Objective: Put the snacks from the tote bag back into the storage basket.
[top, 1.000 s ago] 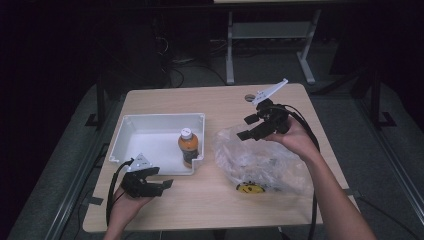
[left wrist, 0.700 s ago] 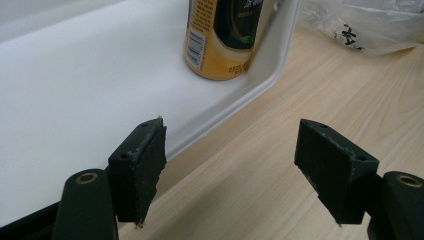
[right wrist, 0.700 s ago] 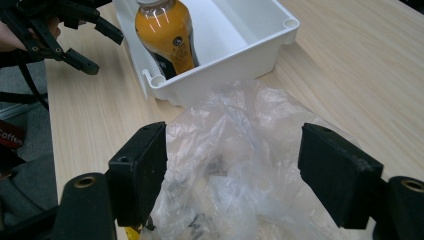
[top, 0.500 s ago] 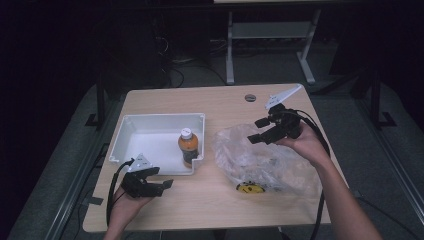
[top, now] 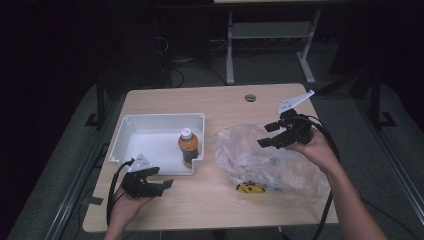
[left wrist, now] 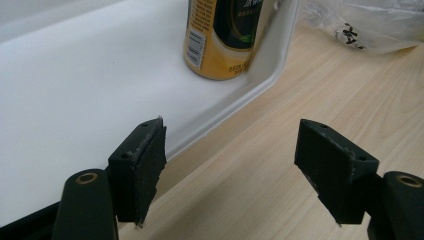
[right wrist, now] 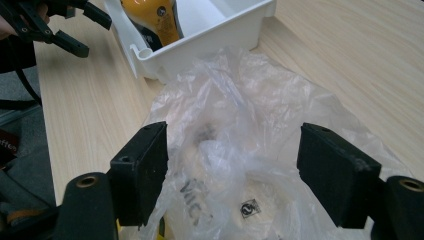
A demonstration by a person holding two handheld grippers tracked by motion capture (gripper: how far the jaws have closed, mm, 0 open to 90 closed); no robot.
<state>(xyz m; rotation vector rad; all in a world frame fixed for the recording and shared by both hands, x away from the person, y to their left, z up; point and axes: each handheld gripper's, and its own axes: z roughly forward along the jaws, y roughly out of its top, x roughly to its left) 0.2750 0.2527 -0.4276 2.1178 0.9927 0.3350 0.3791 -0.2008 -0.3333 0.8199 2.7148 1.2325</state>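
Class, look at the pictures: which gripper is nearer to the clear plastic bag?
Right. The right gripper hangs open just over the plastic bag; the left gripper sits open across the table, beside the white tray.

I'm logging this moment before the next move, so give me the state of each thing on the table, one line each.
Bottle: upright in the tray's near right corner, cap on.
White tray: right way up on the table, holding just the bottle.
Clear plastic bag: crumpled, lying flat, not gripped.
Left tongs: open, holding nothing, beside the tray's near edge.
Right tongs: open, holding nothing, above the bag.
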